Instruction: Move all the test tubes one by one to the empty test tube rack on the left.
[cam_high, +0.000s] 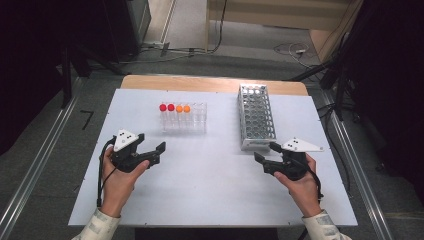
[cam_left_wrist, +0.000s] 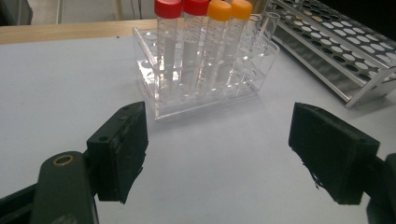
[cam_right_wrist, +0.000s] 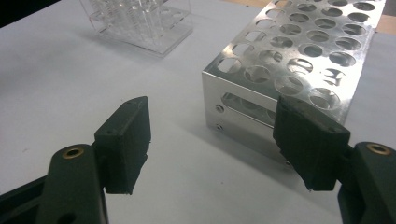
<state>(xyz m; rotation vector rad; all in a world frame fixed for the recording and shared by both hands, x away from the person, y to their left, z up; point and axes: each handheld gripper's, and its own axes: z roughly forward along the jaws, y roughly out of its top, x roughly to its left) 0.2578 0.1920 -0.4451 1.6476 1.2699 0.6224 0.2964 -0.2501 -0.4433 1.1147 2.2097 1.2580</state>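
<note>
A clear plastic rack (cam_high: 183, 120) stands mid-table holding several capped tubes, two with red caps (cam_high: 166, 107) and two with orange caps (cam_high: 182, 108). In the left gripper view the same clear rack (cam_left_wrist: 205, 79) sits just beyond my jaws, its red-capped tubes (cam_left_wrist: 180, 28) and orange-capped tubes (cam_left_wrist: 229, 28) upright. My left gripper (cam_high: 153, 146) is open and holds nothing, short of the rack. A perforated metal rack (cam_high: 256, 116) lies to the right. My right gripper (cam_high: 266, 152) is open and holds nothing beside the metal rack's near end (cam_right_wrist: 299, 65).
A white board (cam_high: 210, 185) covers the wooden table (cam_high: 210, 83). The clear rack (cam_right_wrist: 140, 21) lies far off in the right gripper view. Floor rails run along both sides, with cables on the floor behind the table.
</note>
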